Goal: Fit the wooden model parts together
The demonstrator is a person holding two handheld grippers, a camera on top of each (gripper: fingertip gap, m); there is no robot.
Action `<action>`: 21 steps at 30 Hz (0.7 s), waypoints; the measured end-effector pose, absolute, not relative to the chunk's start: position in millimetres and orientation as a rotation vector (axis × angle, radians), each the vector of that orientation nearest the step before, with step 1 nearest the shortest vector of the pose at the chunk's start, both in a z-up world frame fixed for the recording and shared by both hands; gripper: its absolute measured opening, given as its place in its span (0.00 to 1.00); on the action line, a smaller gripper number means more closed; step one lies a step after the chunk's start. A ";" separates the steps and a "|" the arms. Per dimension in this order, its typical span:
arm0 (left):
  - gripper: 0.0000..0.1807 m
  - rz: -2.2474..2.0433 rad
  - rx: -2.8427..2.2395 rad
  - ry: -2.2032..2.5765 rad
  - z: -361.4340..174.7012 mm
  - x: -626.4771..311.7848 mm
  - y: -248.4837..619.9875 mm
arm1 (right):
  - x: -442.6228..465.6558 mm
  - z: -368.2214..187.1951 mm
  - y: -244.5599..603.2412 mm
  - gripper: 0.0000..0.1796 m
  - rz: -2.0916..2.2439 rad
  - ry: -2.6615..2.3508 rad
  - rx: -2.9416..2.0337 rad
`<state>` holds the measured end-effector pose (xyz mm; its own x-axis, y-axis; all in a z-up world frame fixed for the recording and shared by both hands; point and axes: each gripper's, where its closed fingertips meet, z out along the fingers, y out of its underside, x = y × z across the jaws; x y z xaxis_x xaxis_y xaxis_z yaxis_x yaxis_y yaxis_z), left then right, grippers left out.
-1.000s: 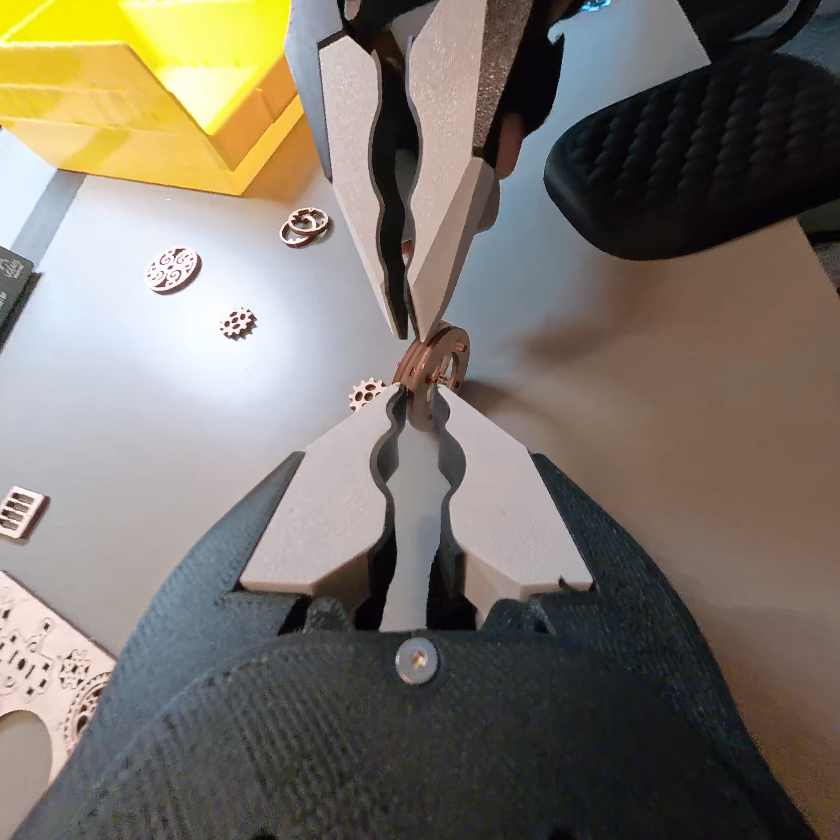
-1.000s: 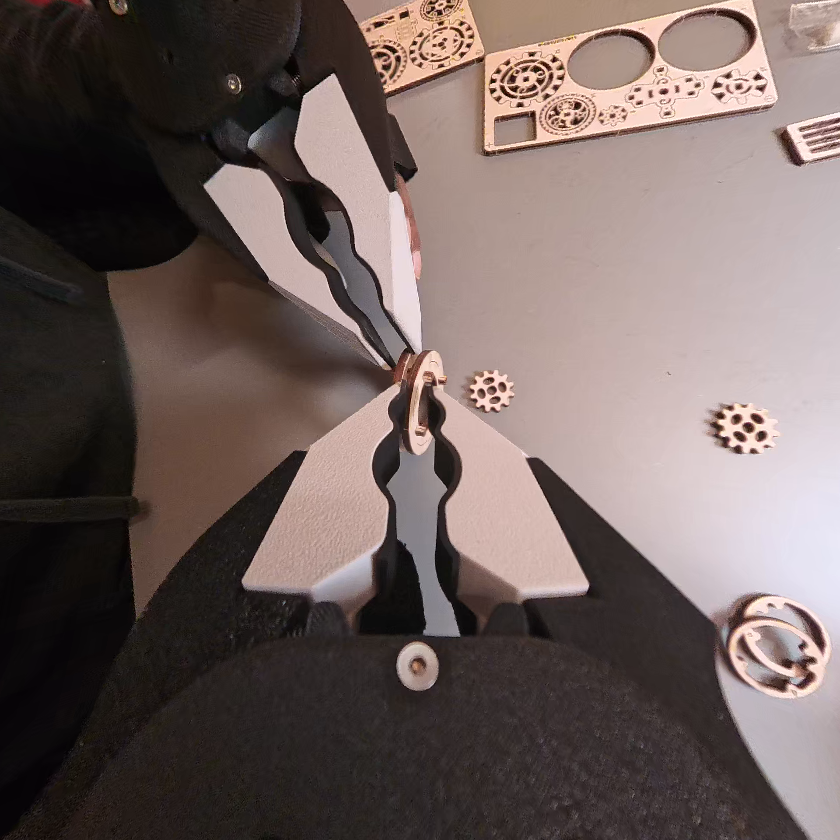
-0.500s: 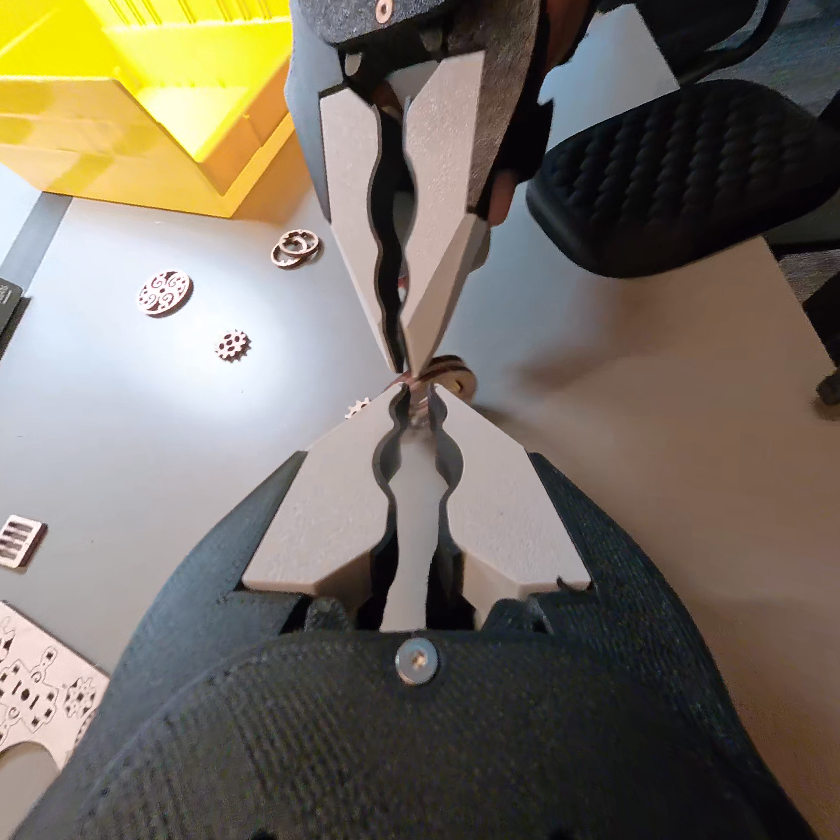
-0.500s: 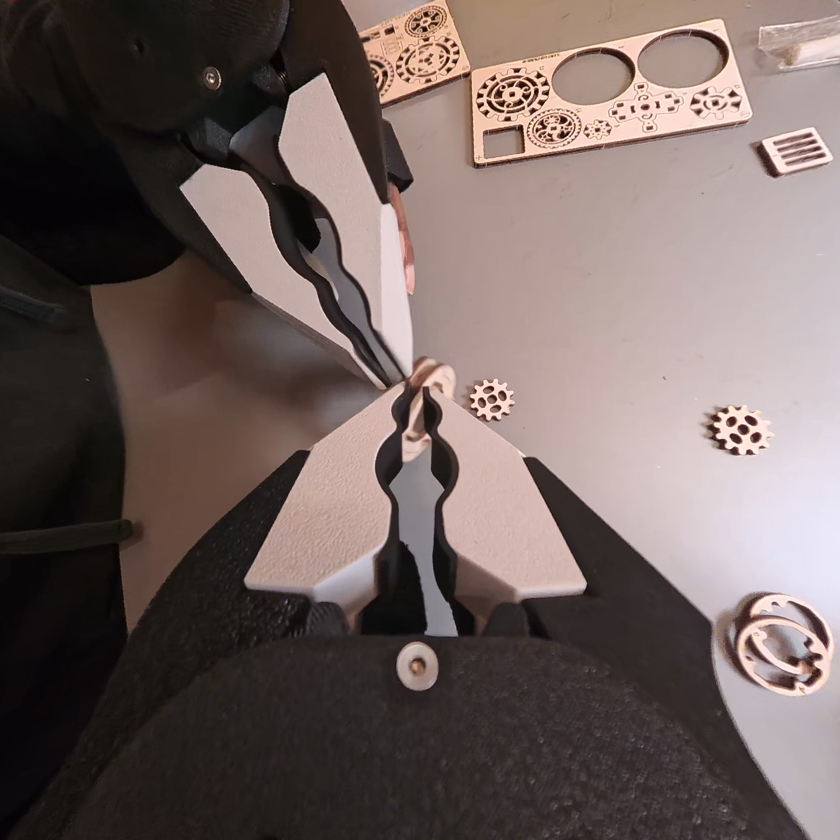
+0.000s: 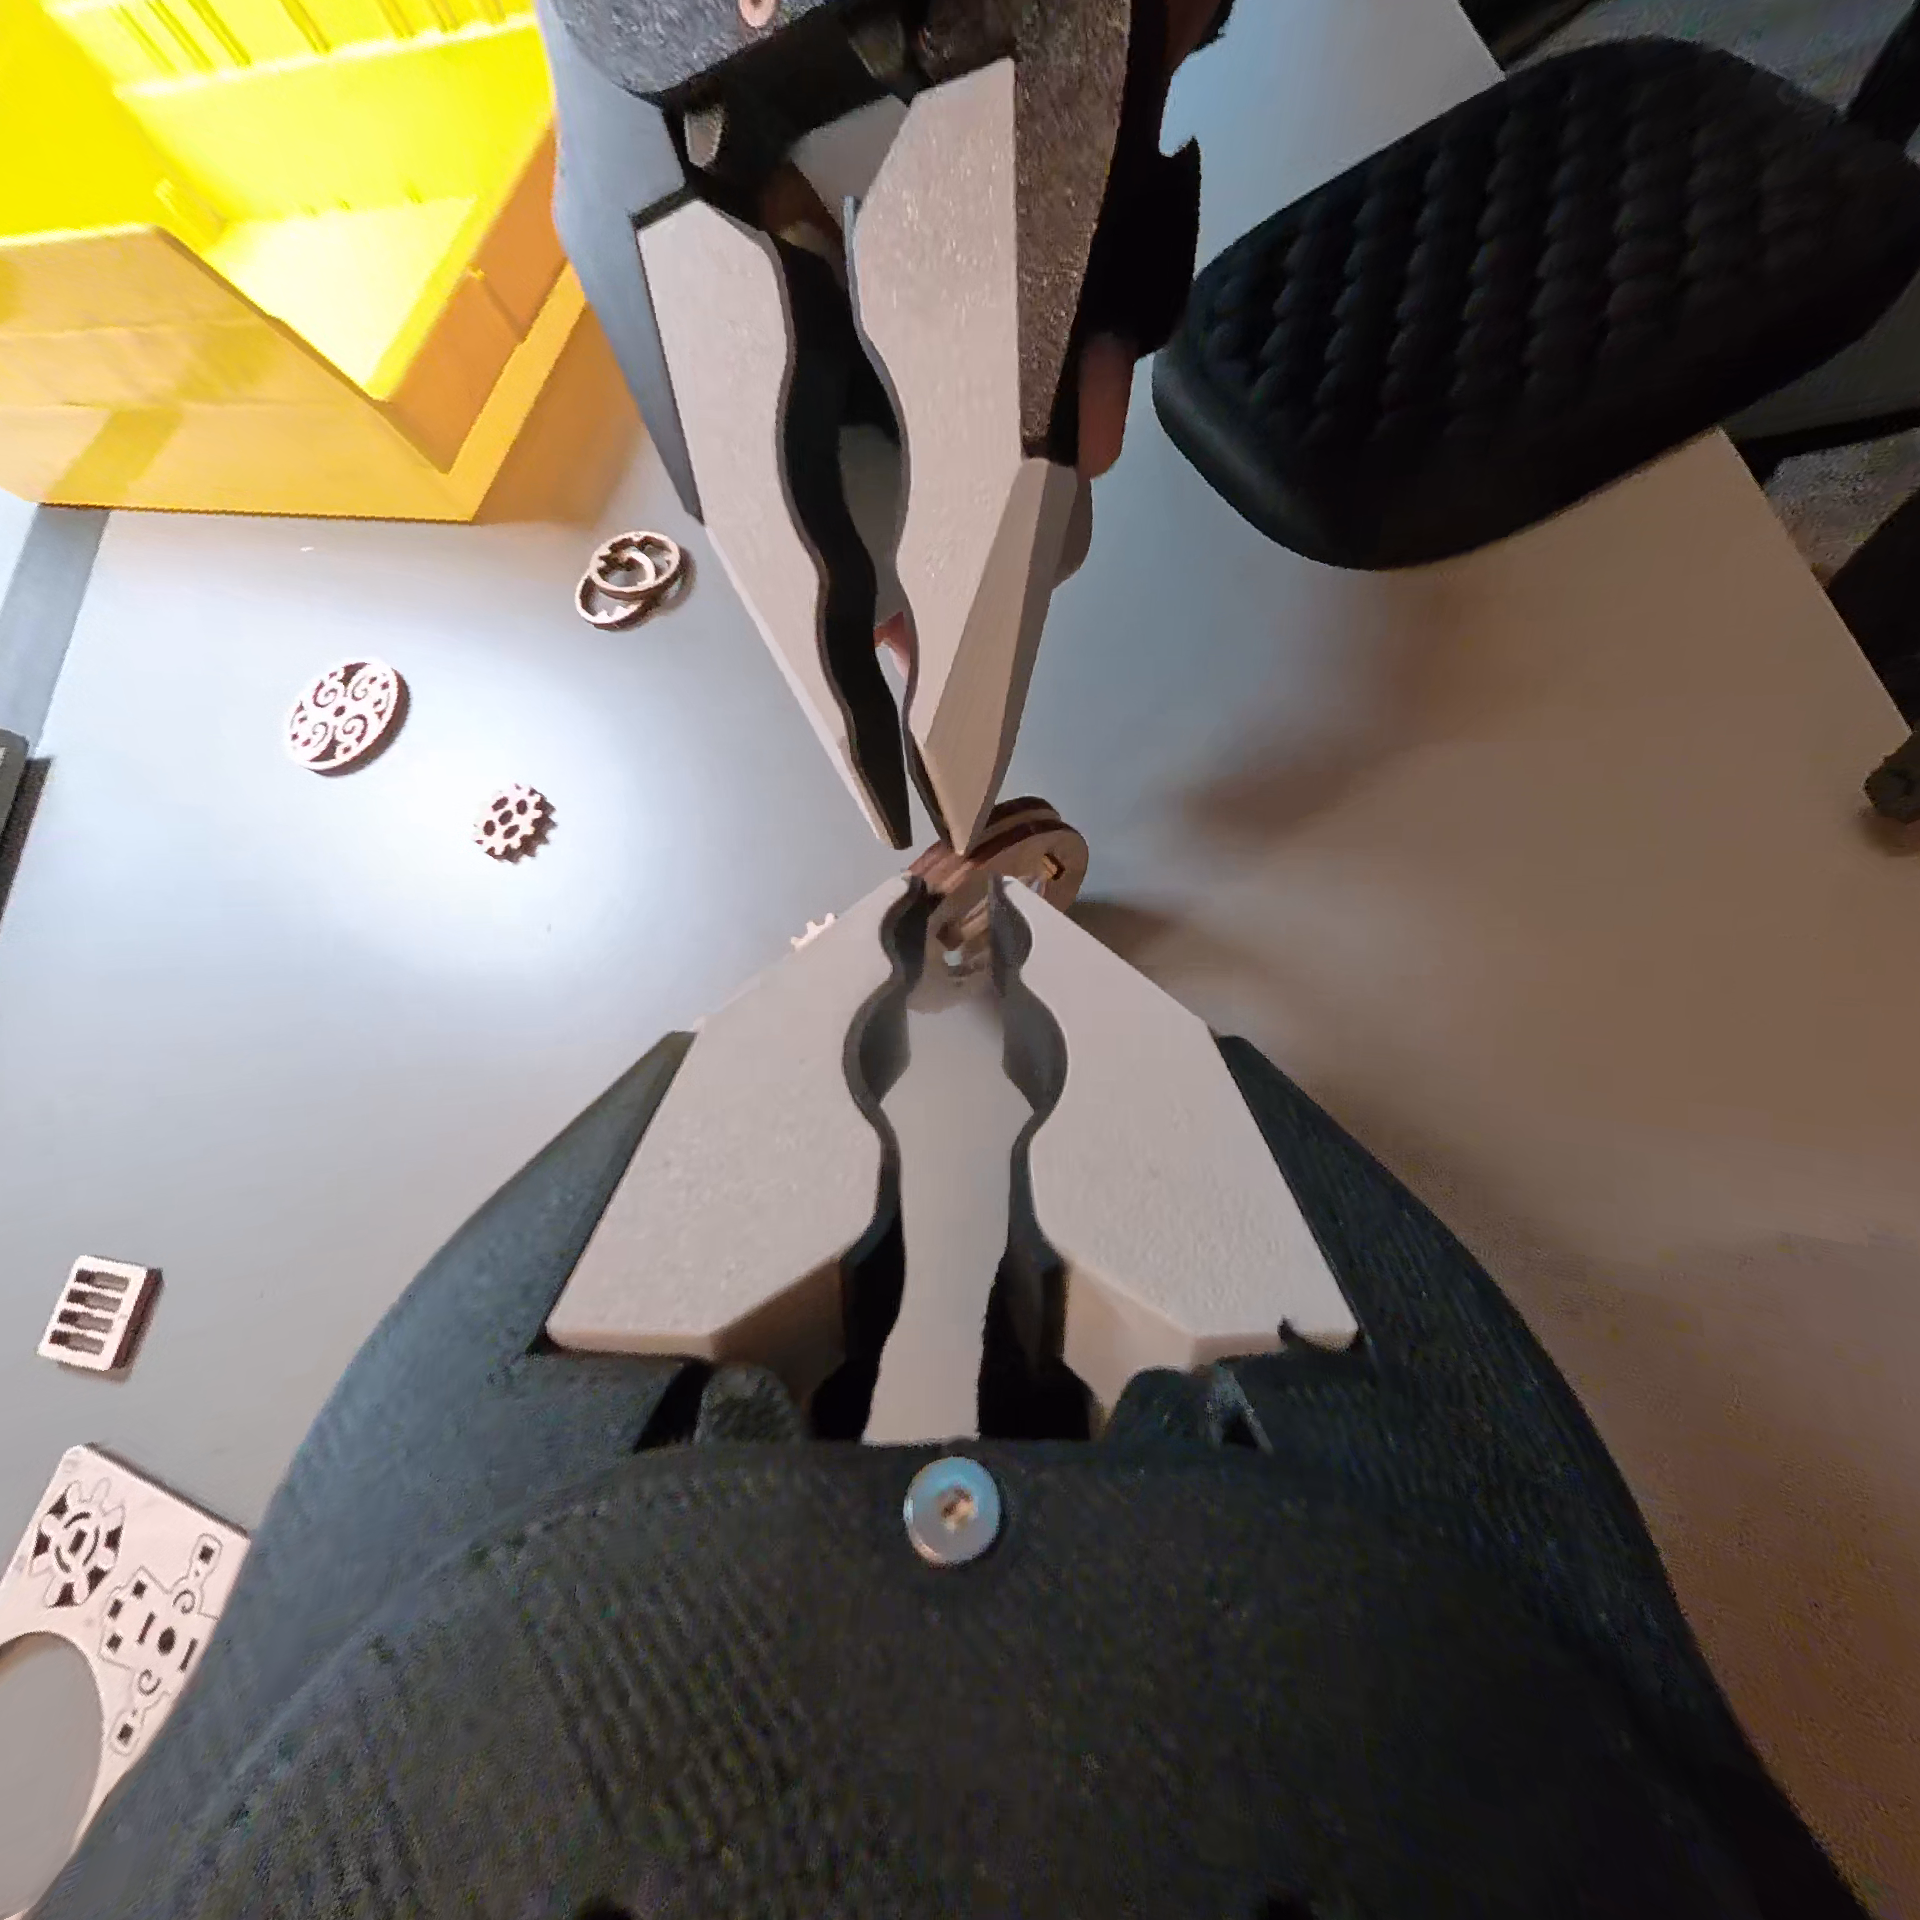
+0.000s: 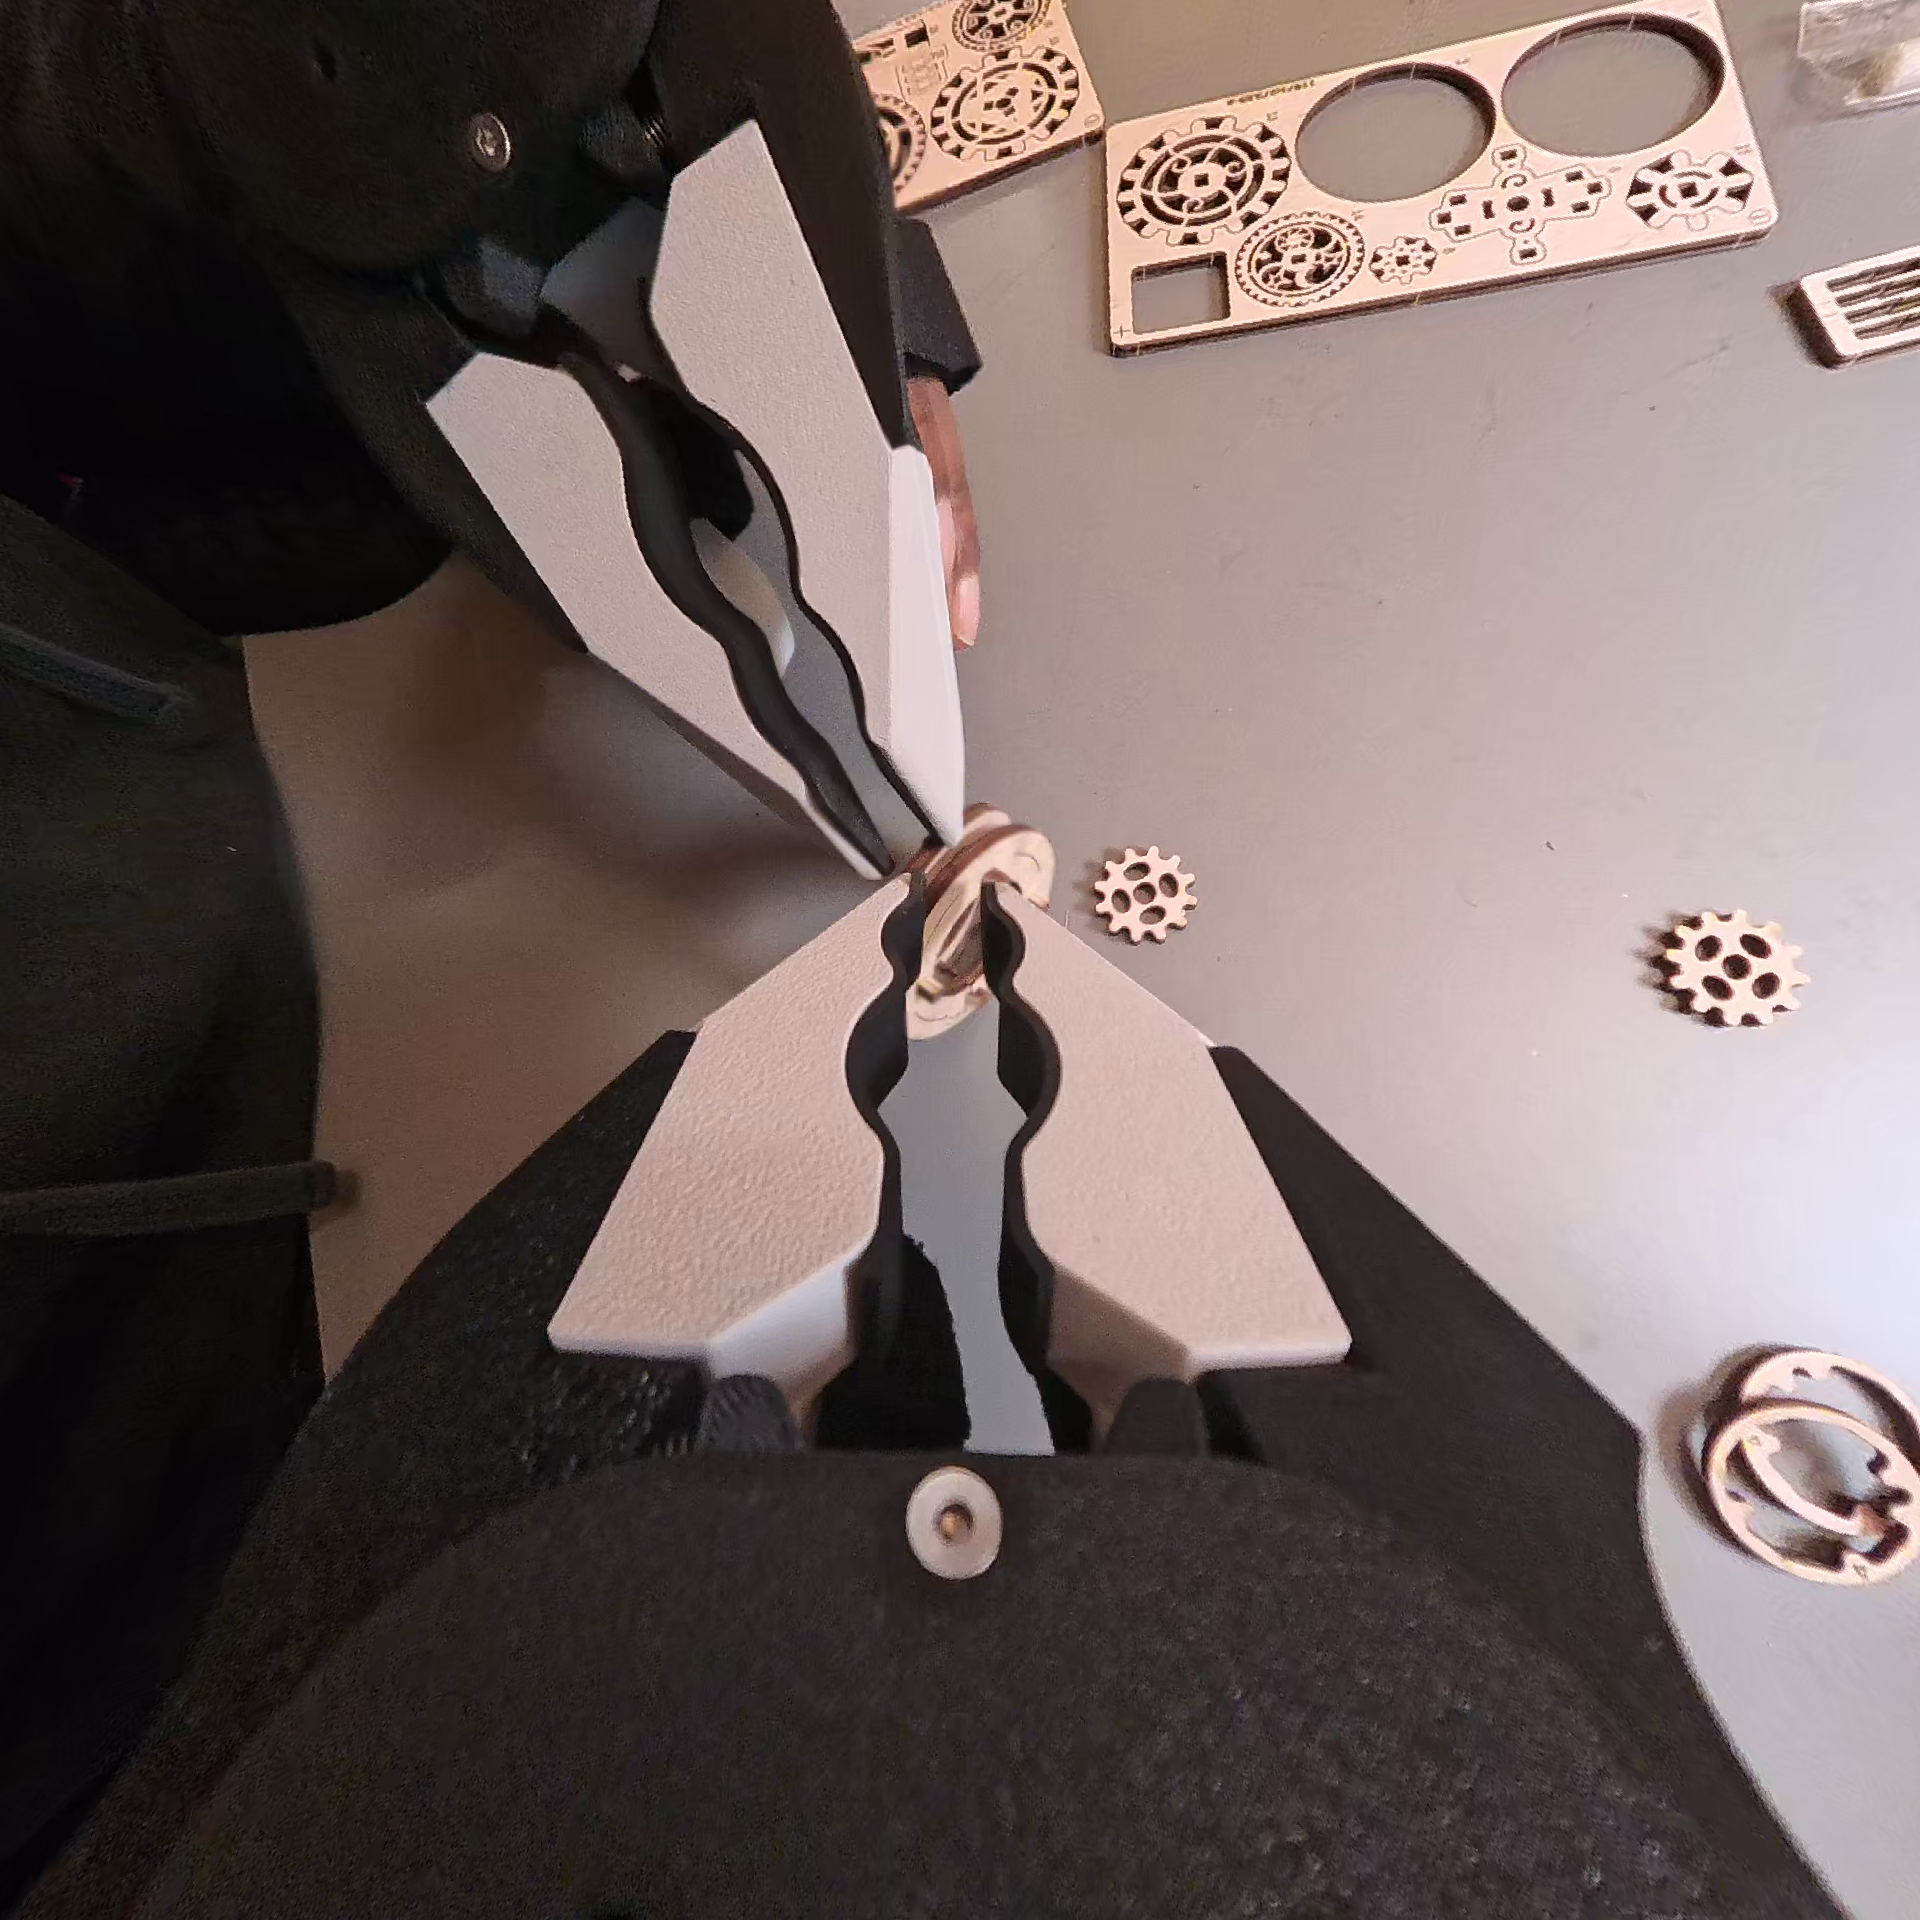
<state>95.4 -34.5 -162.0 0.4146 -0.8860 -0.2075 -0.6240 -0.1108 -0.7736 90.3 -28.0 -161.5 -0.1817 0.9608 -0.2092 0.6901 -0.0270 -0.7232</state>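
Note:
A small round wooden assembly of stacked discs hangs in the air between my two grippers, which face each other tip to tip above the grey table. My left gripper is shut on its near edge. My right gripper comes down from the top of the left wrist view and pinches the far edge. In the right wrist view the assembly sits between my right gripper and the left gripper, which enters from the upper left. The part inside the jaws is largely hidden.
On the table lie two small gears, a pair of wooden rings, a patterned disc, a small grille and two cut-out wooden sheets. A yellow bin stands at the back. A black chair seat is beside the table. Only a small space, under 4 cm, lies between the two pairs of fingers.
The wooden assembly has turned from face-on to nearly edge-on between the tips. Both grippers kept their hold and shifted only slightly.

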 end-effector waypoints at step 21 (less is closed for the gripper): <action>0.01 -0.456 -1.825 1.255 -161.6 97.4 -36.6 | 99.3 -162.3 -27.4 0.06 0.998 -1.949 -1.625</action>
